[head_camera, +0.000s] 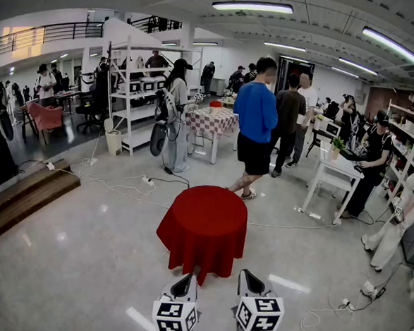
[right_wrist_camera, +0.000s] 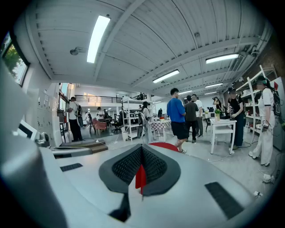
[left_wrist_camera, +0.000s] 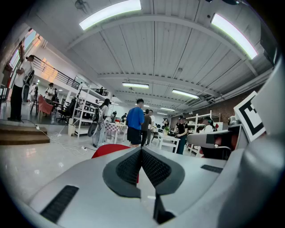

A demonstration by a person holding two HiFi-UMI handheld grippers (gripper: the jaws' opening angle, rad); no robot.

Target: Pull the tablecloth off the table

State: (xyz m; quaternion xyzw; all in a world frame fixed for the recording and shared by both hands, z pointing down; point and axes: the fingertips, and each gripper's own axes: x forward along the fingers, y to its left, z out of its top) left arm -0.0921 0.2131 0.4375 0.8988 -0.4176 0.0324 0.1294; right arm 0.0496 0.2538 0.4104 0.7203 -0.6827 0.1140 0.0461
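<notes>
Both of my grey two-jaw grippers sit low in the head view, the left gripper (head_camera: 191,277) and the right gripper (head_camera: 241,273). Each has its fingers pressed together, pinching nothing. Just beyond their tips, the red round tablecloth (head_camera: 203,229) drapes over the table it hides, with its hem hanging close to the glossy grey floor (head_camera: 73,277).

The red tablecloth (head_camera: 202,229) is soft matt cloth, the pale floor (head_camera: 92,240) is glossy, and the left gripper (left_wrist_camera: 141,149) and right gripper (right_wrist_camera: 141,146) are smooth grey plastic with black ribbed pads (left_wrist_camera: 128,167).
</notes>
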